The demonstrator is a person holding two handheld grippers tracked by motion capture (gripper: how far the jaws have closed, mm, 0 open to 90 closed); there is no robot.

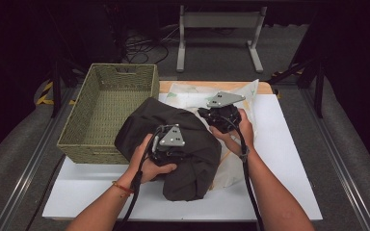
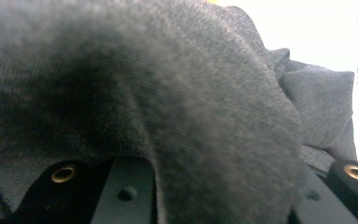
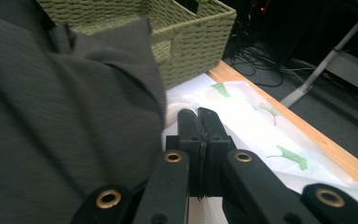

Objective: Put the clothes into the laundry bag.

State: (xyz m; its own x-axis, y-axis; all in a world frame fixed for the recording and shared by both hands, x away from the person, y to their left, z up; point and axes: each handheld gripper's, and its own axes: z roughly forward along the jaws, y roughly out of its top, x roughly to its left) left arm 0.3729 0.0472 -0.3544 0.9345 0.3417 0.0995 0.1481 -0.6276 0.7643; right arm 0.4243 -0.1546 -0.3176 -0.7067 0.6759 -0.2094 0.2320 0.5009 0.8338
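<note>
In the high view, a dark grey garment (image 1: pixel 173 144) lies bunched on the white worktop (image 1: pixel 289 159), its far left part leaning on the near right corner of a woven green basket (image 1: pixel 107 108) and its right side overlapping a pale cloth with green leaf prints (image 1: pixel 192 94) spread beneath it. The left hand-held gripper (image 1: pixel 169 144) sits on top of the garment near its middle, with the person's left hand (image 1: pixel 147 163) wrapped around it from below; its jaws are buried in the fabric, so from here I cannot tell whether they grip. The right hand-held gripper (image 1: pixel 218 115) is just beside the garment's right edge, above the pale cloth, held by the right hand (image 1: pixel 236 132). In the left gripper view, a thick fold of the grey garment (image 2: pixel 177 116) rises between the two black jaws, which stand apart at either side of it; the pads are hidden, so whether they pinch the fold cannot be told. In the right gripper view, the right hand-held gripper (image 3: pixel 199 116) is clenched, jaws pressed flat together with no cloth visibly caught between them, the tips close beside the garment (image 3: pixel 65 116) and over the leaf-print cloth (image 3: pixel 261 135), with the basket (image 3: pixel 186 35) beyond.
</note>
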